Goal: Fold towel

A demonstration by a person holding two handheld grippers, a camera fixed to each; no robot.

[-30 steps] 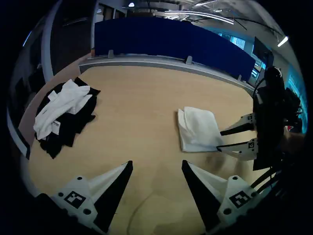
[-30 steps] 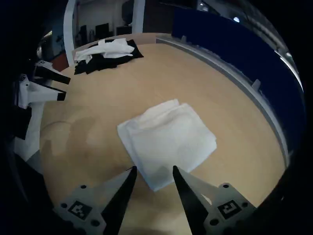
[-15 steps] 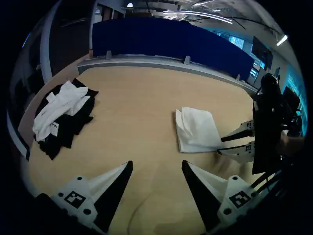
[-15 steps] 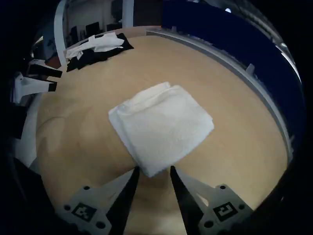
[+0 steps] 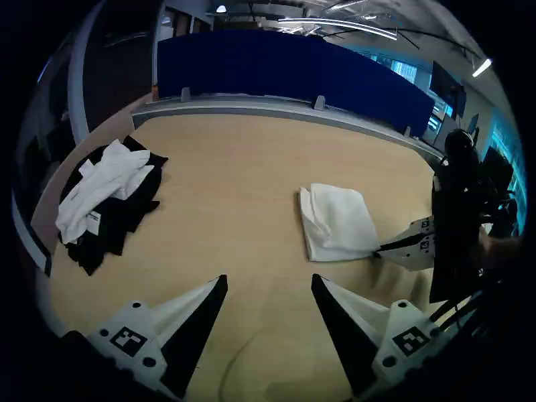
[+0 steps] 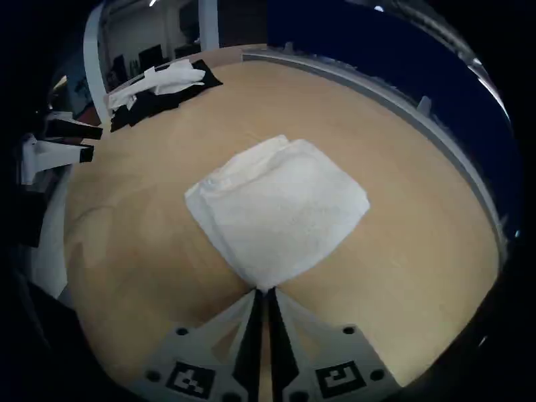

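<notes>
White terry, folded into a thick square: the towel lies on the bare middle of the tabletop, one corner aimed straight at me. My right gripper is pinched on that corner, the fingers almost together with the cloth tip between them. My left gripper hangs wide open with nothing in it, back by the near edge.

Doing this well, as I judge it, means checking that the pinch has every layer of the corner and not just the top one. Then I'd lift low and carry the corner flat across to the opposite side, so the stack doesn't slide or fan out. The left could come in and pin the far side of the towel while I fold.

Now the count. One towel and two grippers. One pile of black and white cloth by the left edge, well apart from the towel and too tangled to count piece by piece. One blue screen along the far edge.
</notes>
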